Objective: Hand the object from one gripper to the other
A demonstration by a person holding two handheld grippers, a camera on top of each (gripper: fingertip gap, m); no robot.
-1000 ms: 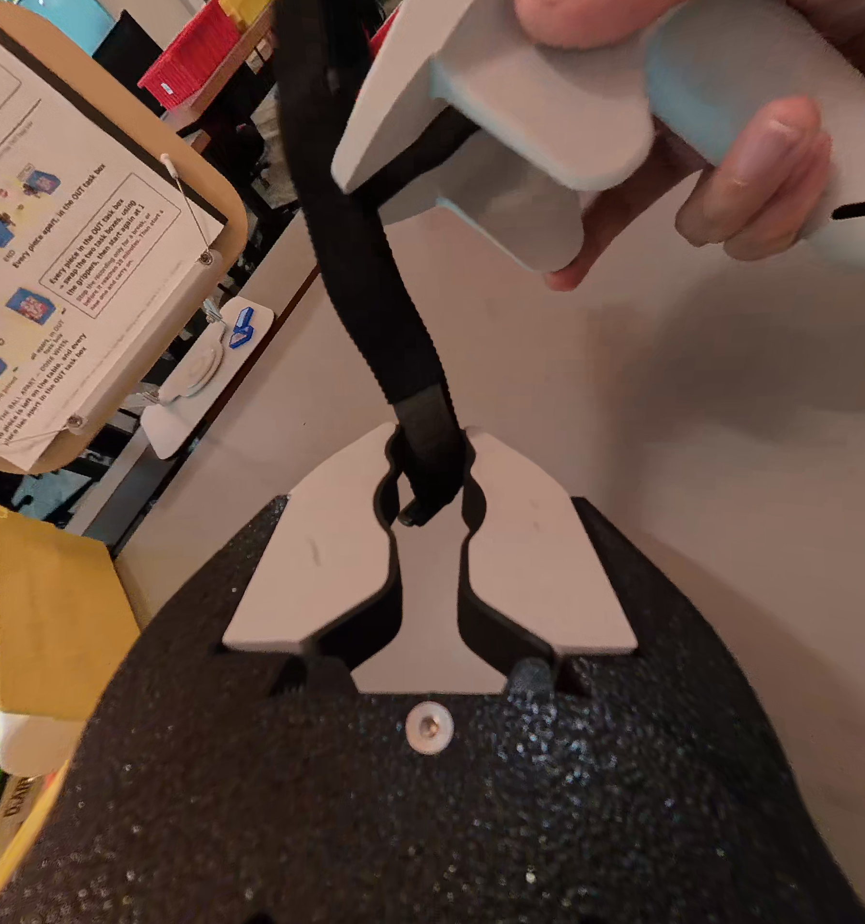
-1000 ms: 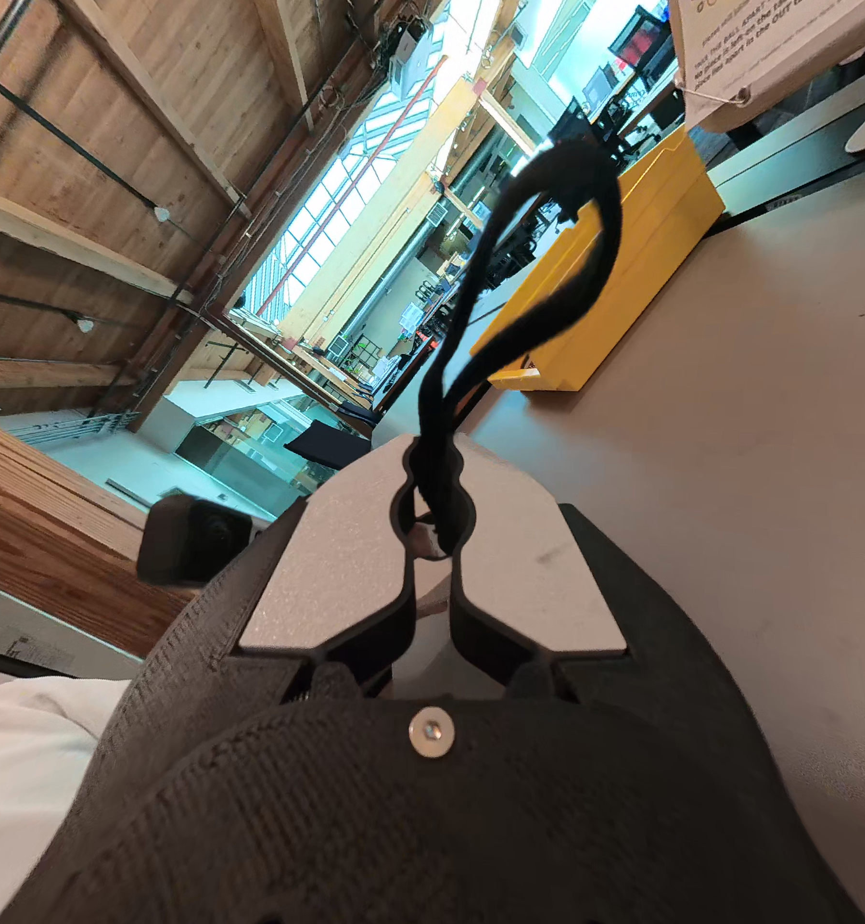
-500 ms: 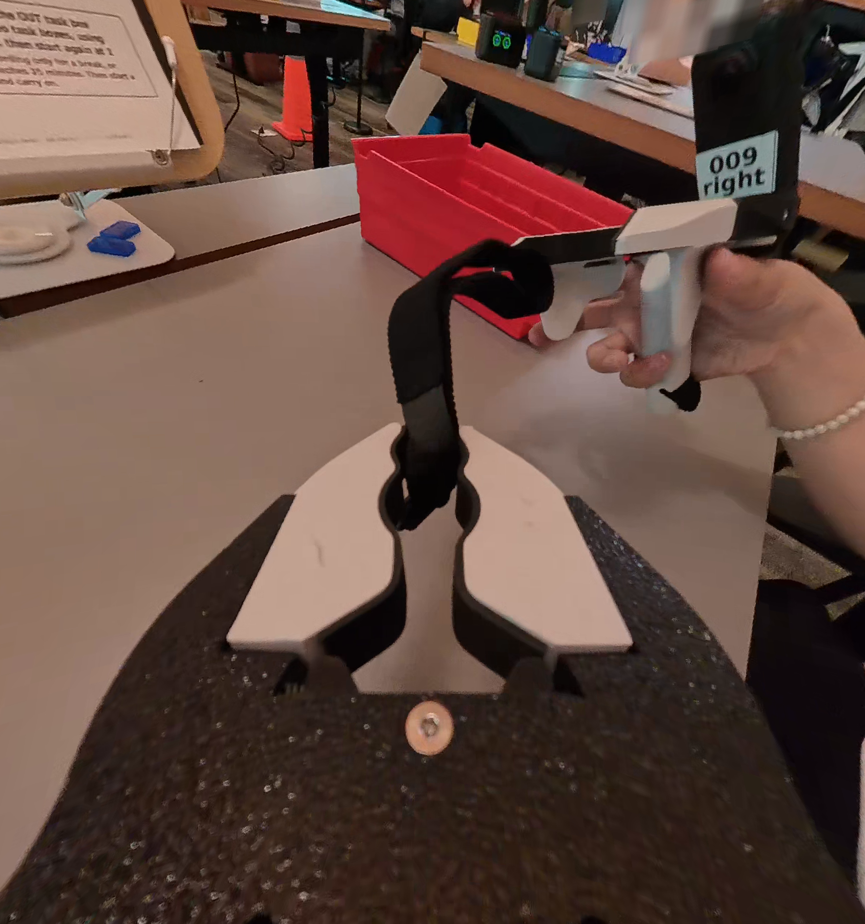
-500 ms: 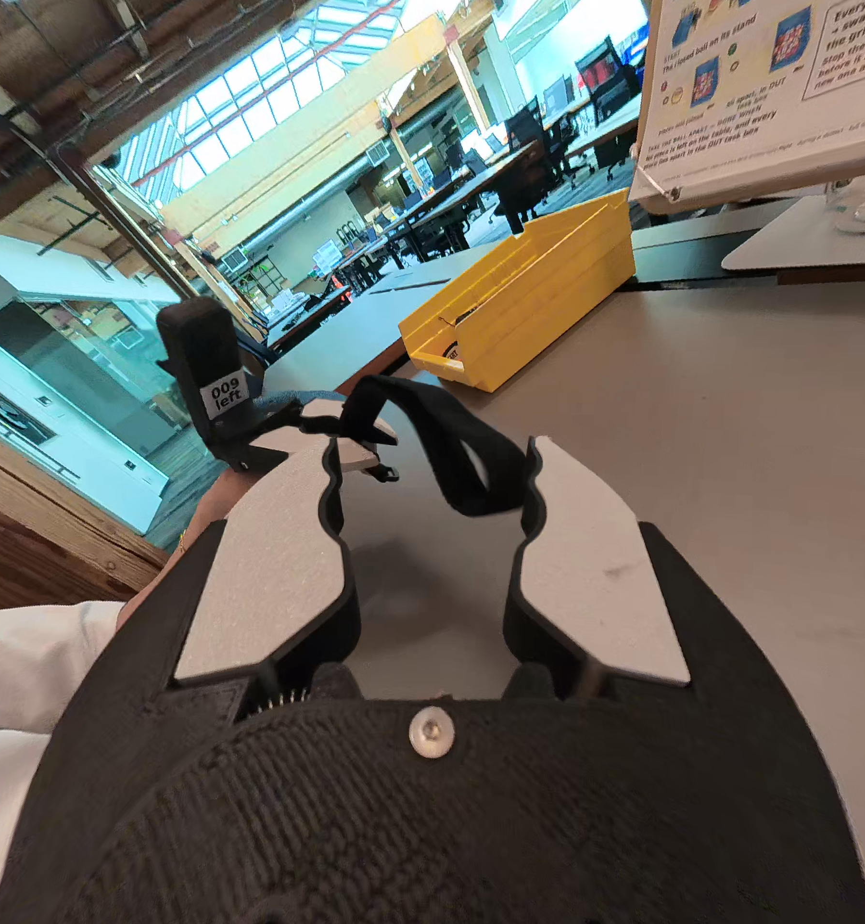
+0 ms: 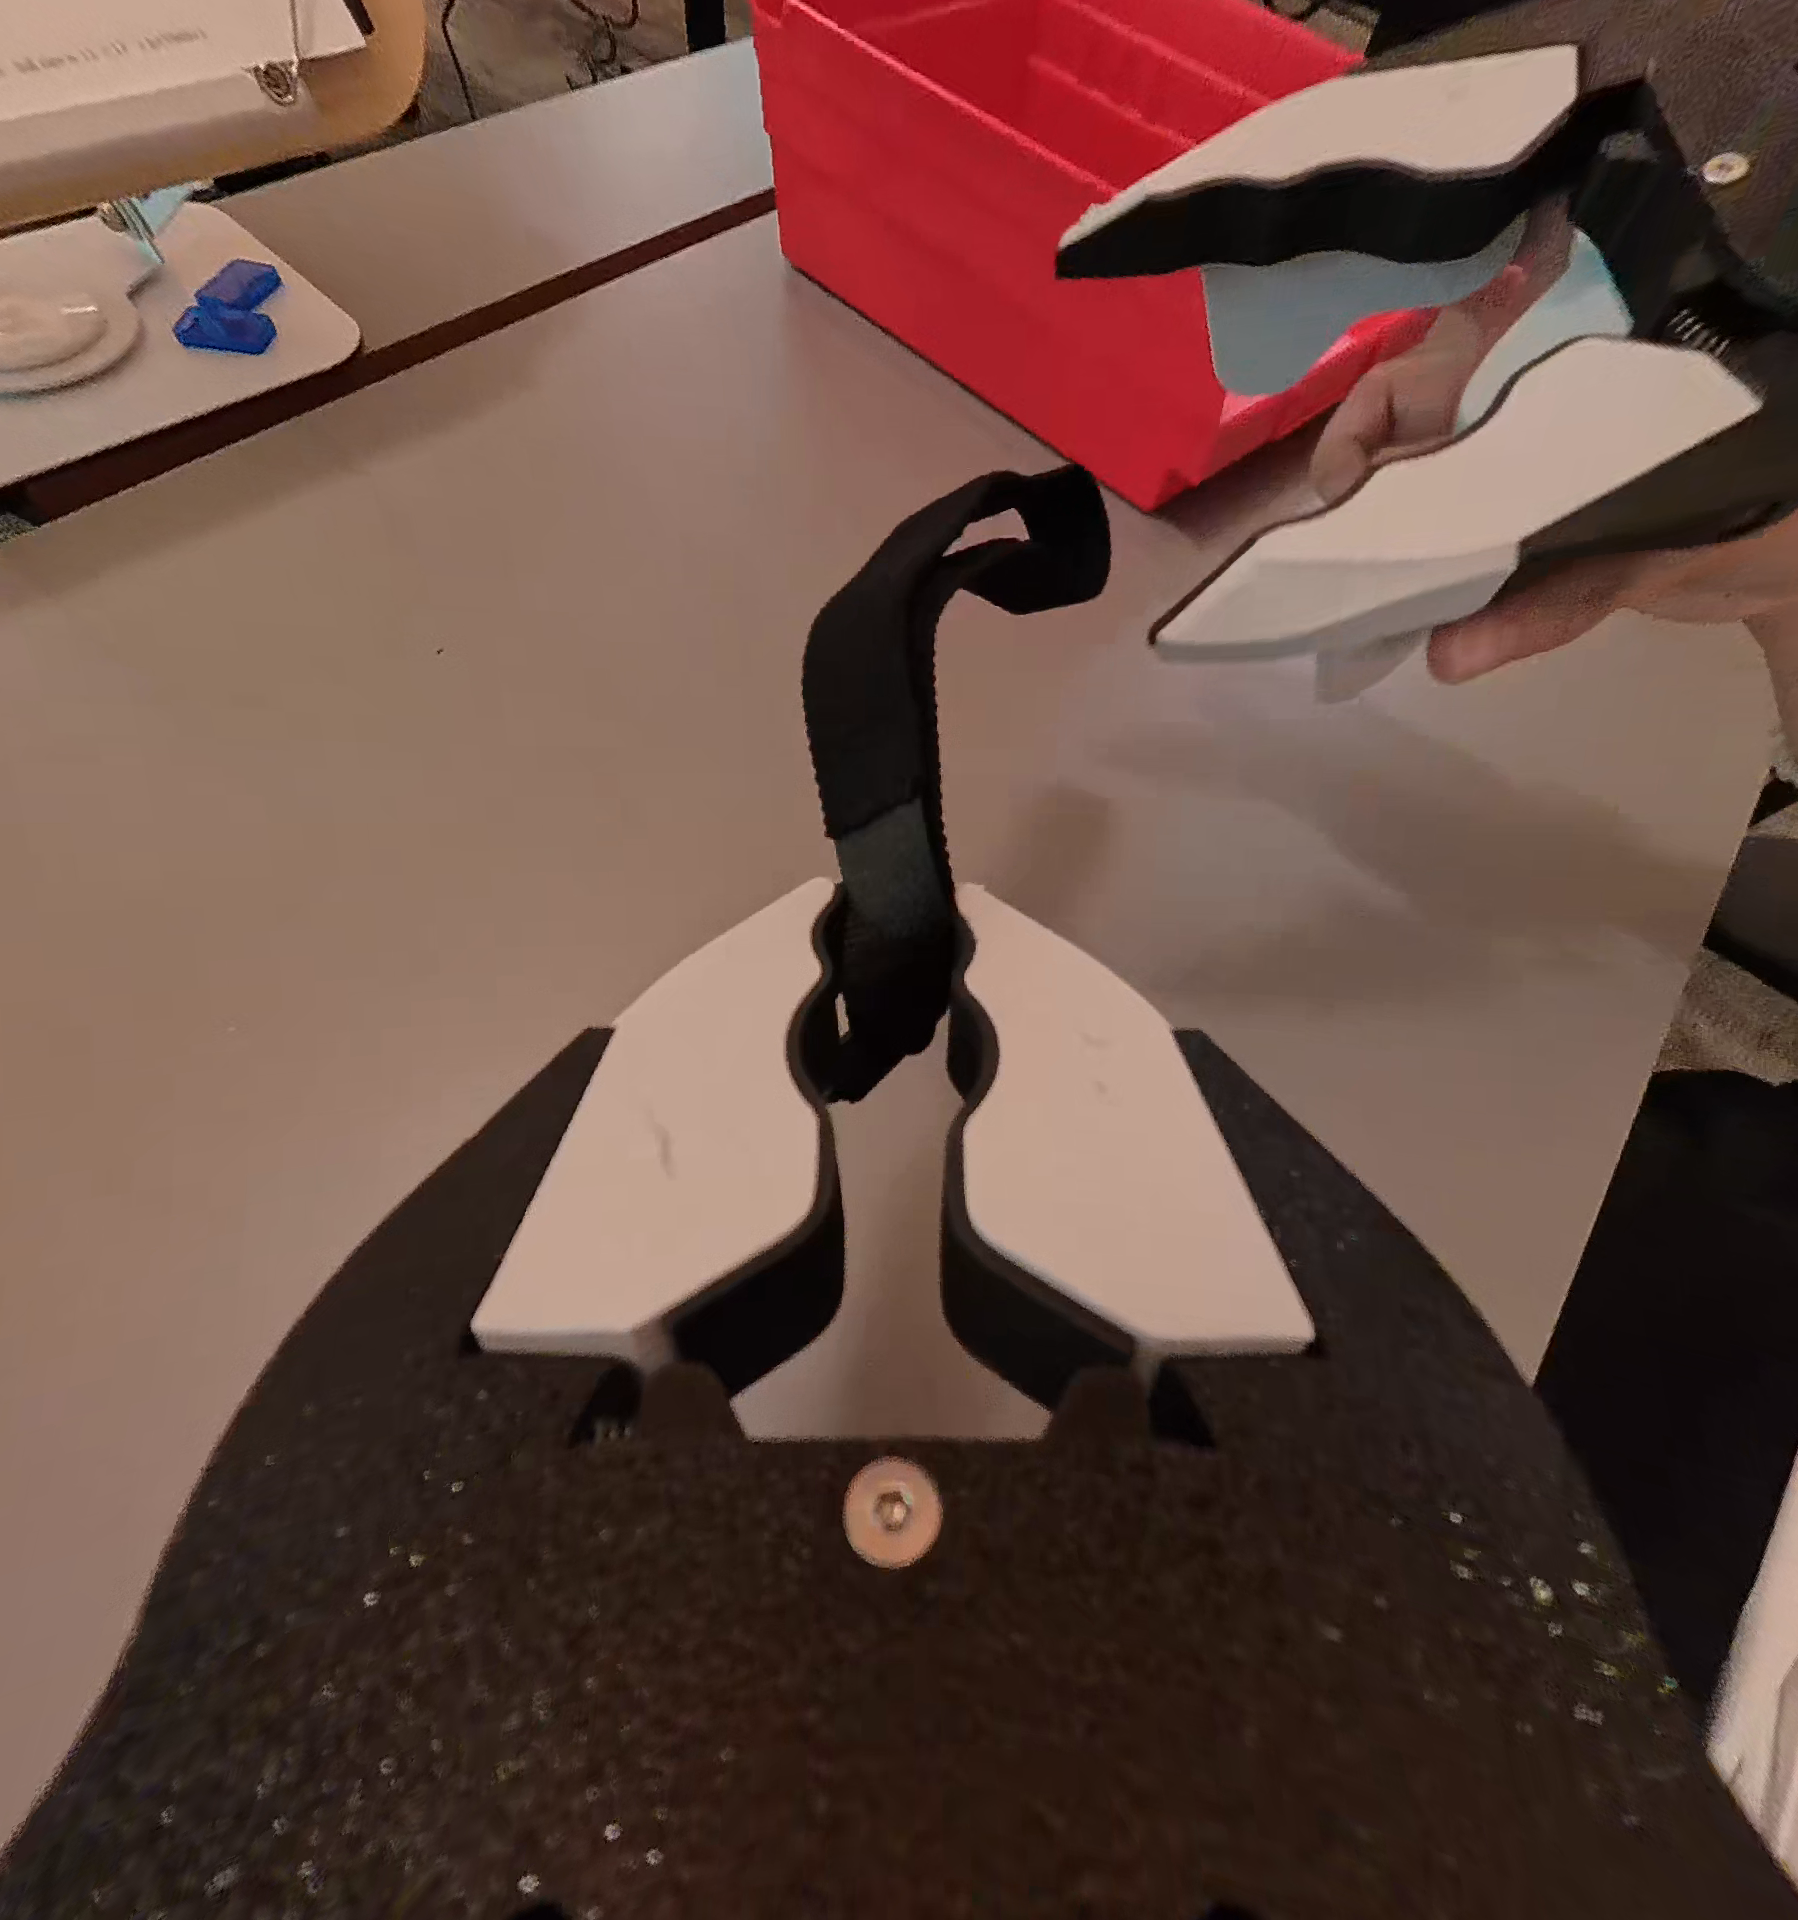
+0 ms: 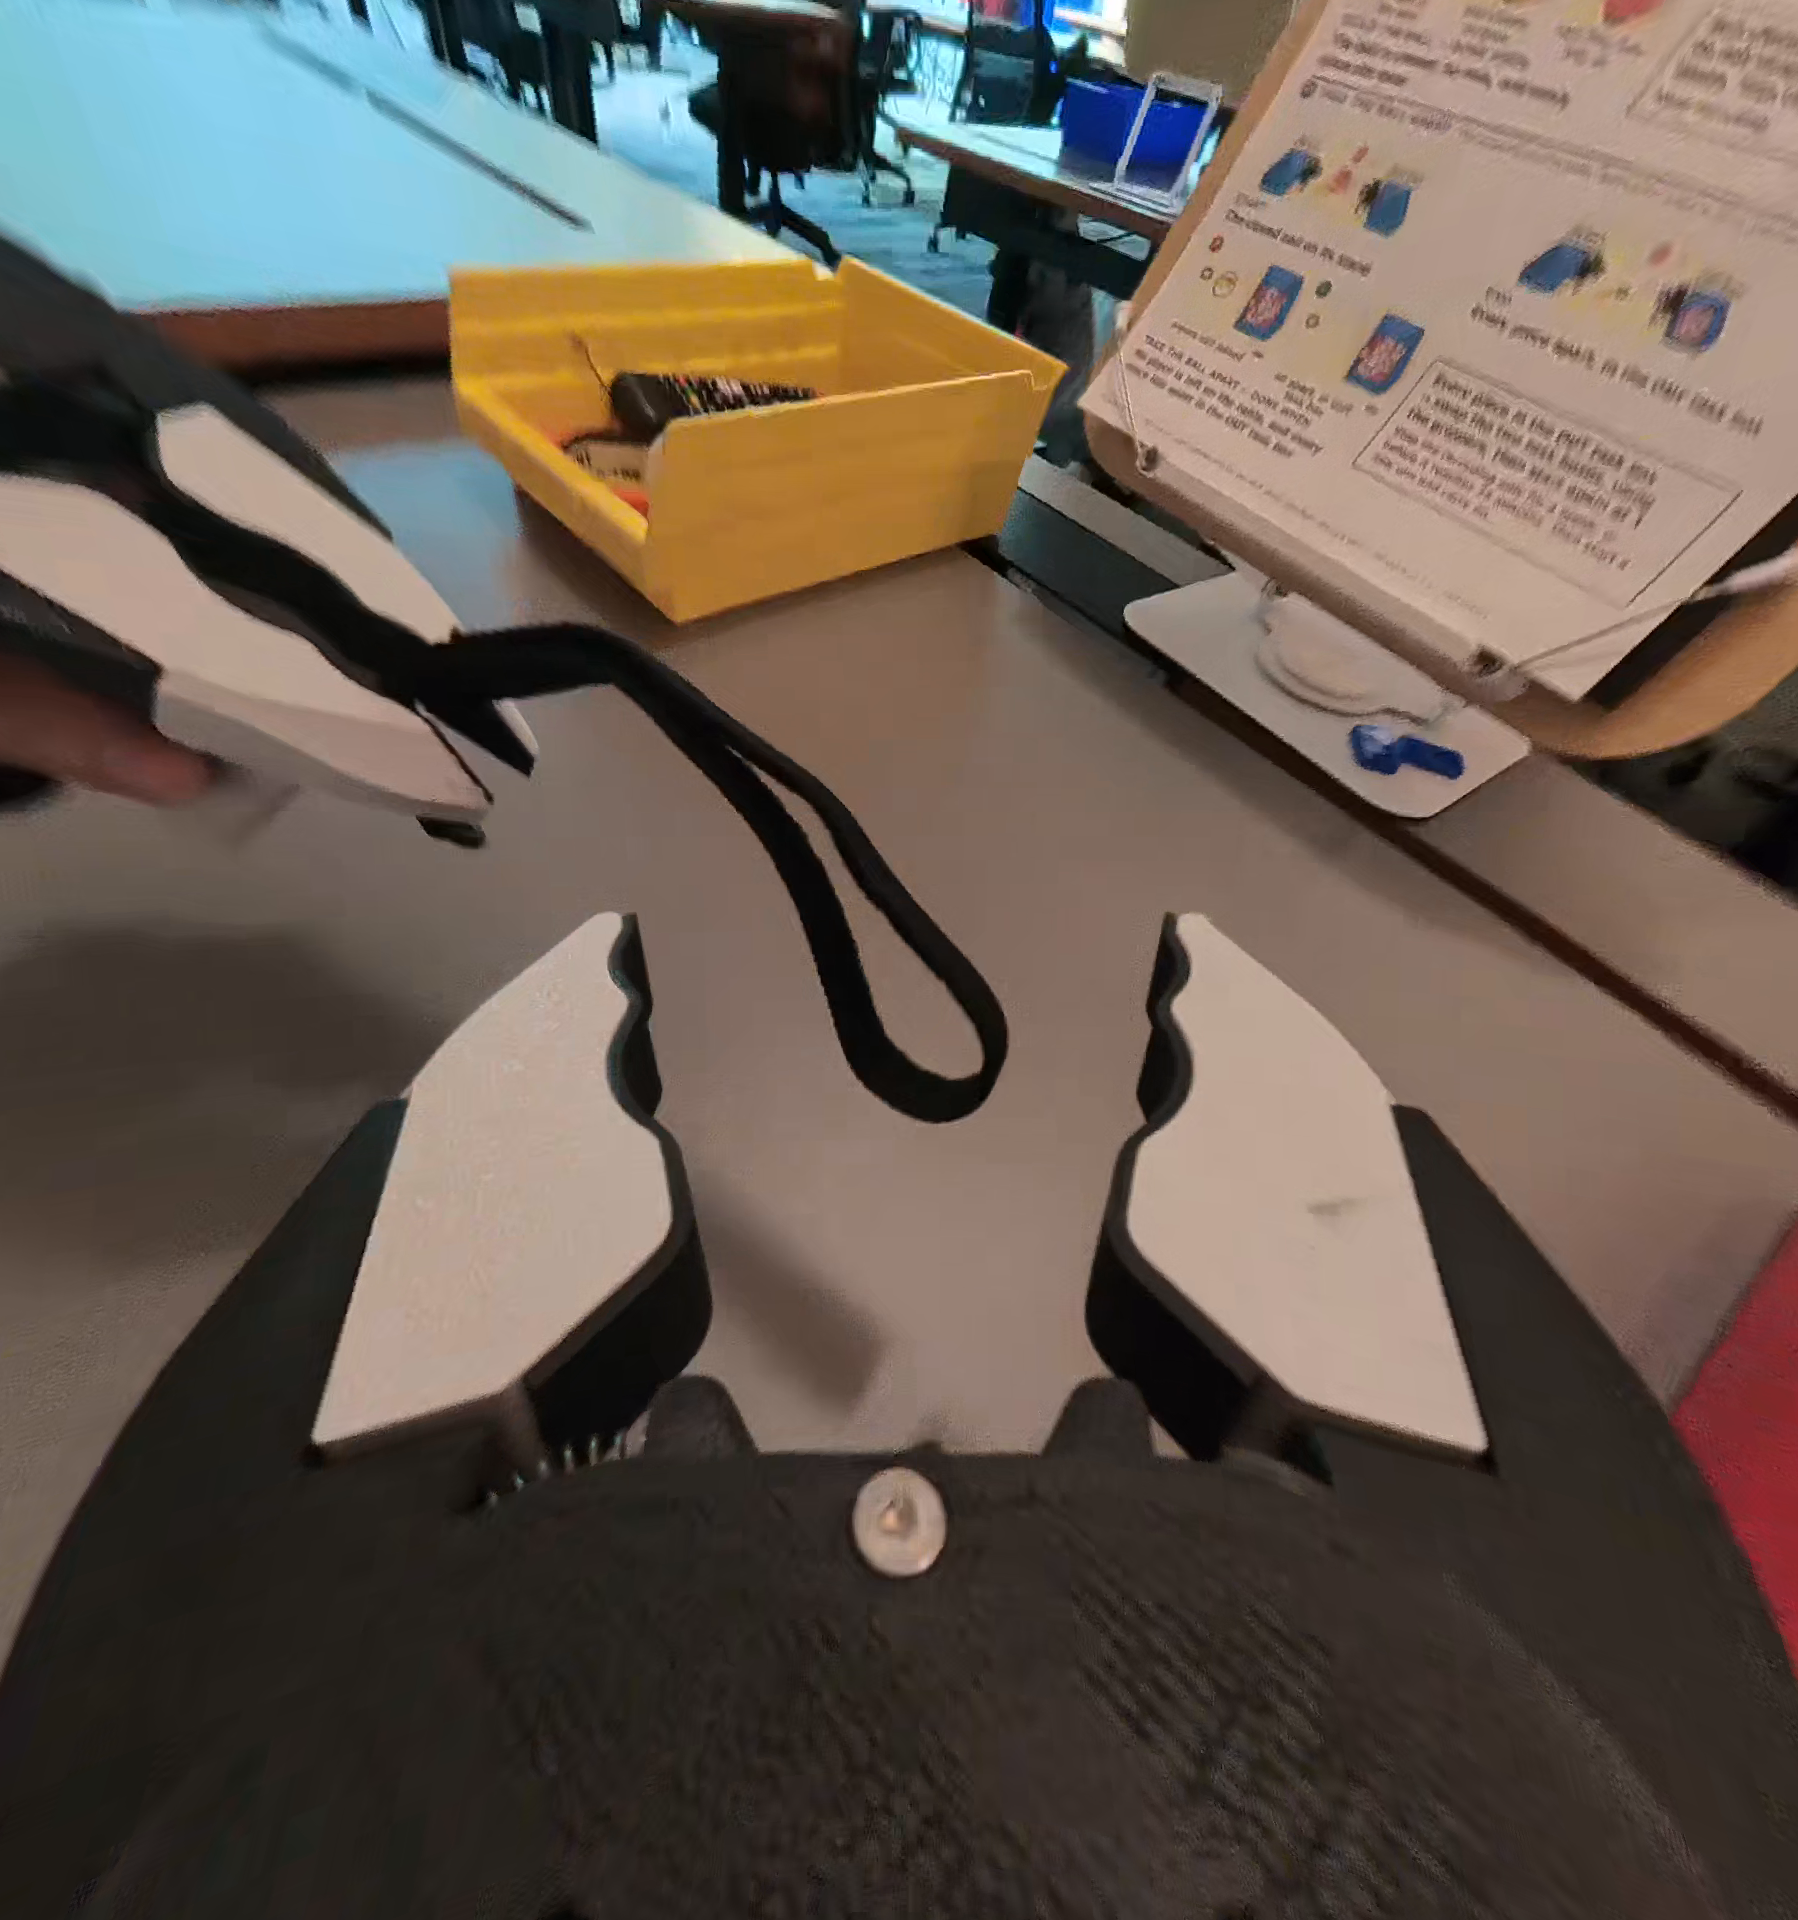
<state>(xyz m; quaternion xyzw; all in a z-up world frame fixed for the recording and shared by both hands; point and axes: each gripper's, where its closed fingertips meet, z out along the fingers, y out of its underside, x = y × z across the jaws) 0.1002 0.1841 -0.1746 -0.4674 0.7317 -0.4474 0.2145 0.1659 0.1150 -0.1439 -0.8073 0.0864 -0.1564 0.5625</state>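
Left wrist view: left gripper point(image 5: 890, 997) jaws clamped on black woven fabric strap point(image 5: 879, 727), frame centre, loop offered outward. Right gripper point(image 6: 895, 1039) jaws wide, empty, loop hanging just ahead, above grey tabletop point(image 6: 1134, 831).

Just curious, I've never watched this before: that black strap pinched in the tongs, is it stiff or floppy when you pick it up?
Probably floppy: the black strap droops in a loose loop from the left tongs, which pinch only one end. It likely weighs little, since that small pinch carries it. Its woven surface looks unlikely to slip. The right tongs stand open, apart from it.
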